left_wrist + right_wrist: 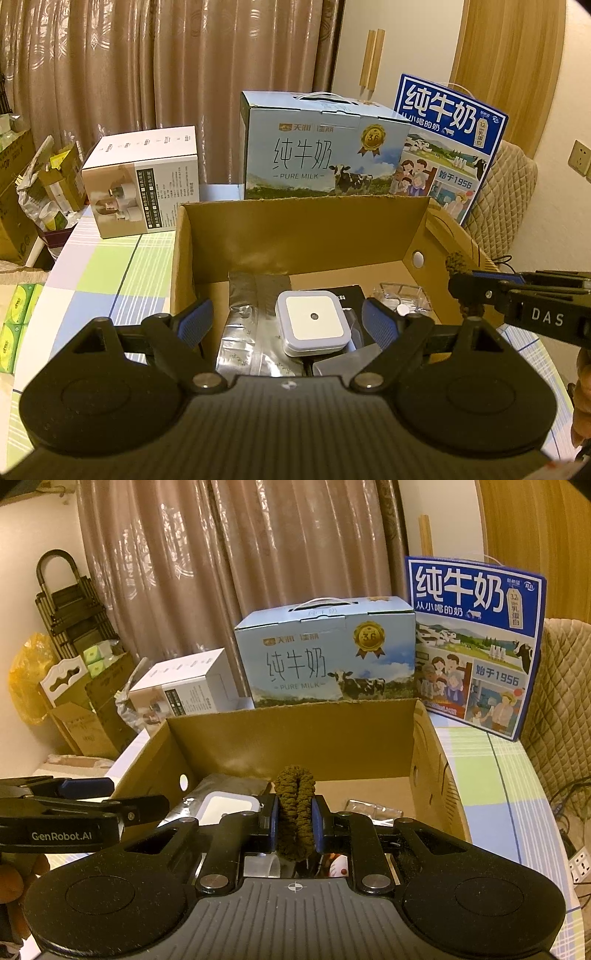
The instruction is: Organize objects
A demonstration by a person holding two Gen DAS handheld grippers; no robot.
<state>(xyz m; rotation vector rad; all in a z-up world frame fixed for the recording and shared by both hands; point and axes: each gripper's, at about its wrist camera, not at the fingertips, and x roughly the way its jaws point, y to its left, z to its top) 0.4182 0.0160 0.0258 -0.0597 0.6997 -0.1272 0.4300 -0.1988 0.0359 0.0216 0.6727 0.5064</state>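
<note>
The left gripper (288,321), jaws spread wide and gripping nothing, hangs over an open brown corrugated cardboard box (306,229). Directly between and below its blue ribbed pads (195,321) a white rounded-square plastic night light (313,321) lies atop crinkled silver foil pouches (240,332) on the box floor. To the right, the right gripper (294,825) is clamped on a fuzzy olive-brown looped hair tie (294,812), held upright above the box's near edge.
</note>
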